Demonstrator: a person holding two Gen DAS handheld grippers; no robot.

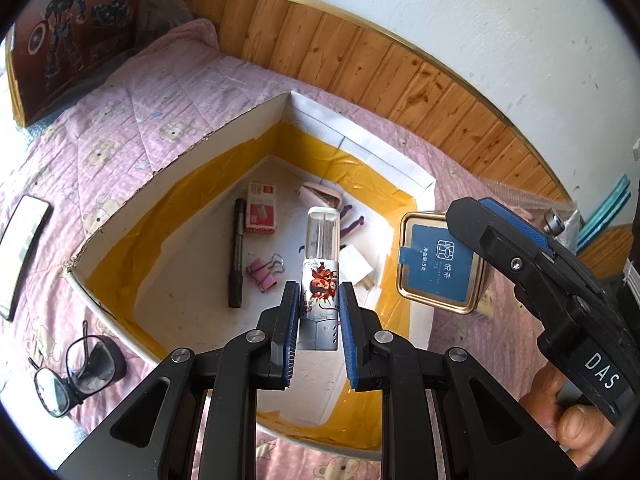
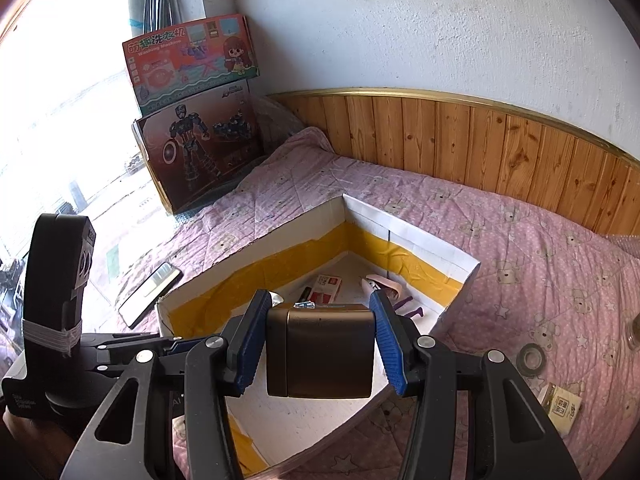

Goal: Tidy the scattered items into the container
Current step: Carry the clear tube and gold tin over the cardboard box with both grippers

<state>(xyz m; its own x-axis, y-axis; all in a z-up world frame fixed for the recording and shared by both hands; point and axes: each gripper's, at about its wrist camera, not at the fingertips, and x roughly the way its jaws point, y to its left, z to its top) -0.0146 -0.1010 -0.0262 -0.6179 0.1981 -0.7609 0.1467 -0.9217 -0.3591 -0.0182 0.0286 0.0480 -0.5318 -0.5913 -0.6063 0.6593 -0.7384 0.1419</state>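
The left gripper [image 1: 319,300] is clenched on a printed tube with a clear cap [image 1: 322,256], held over the cardboard box [image 1: 224,128] at frame centre. The right gripper [image 2: 318,340] grasps a small tin [image 2: 320,352], which hangs above the box's near edge in its own view. To do this well, each hand should probably lower its piece well inside the walls, clear of the marker [image 1: 237,256], binder clip [image 1: 266,274] and red packet [image 1: 262,214], before letting go. The glasses [image 1: 76,376] at lower left and phone [image 1: 24,252] lie on the bed outside. The tin hides the box floor beneath it; the pale objects at the back corner are hard to identify.
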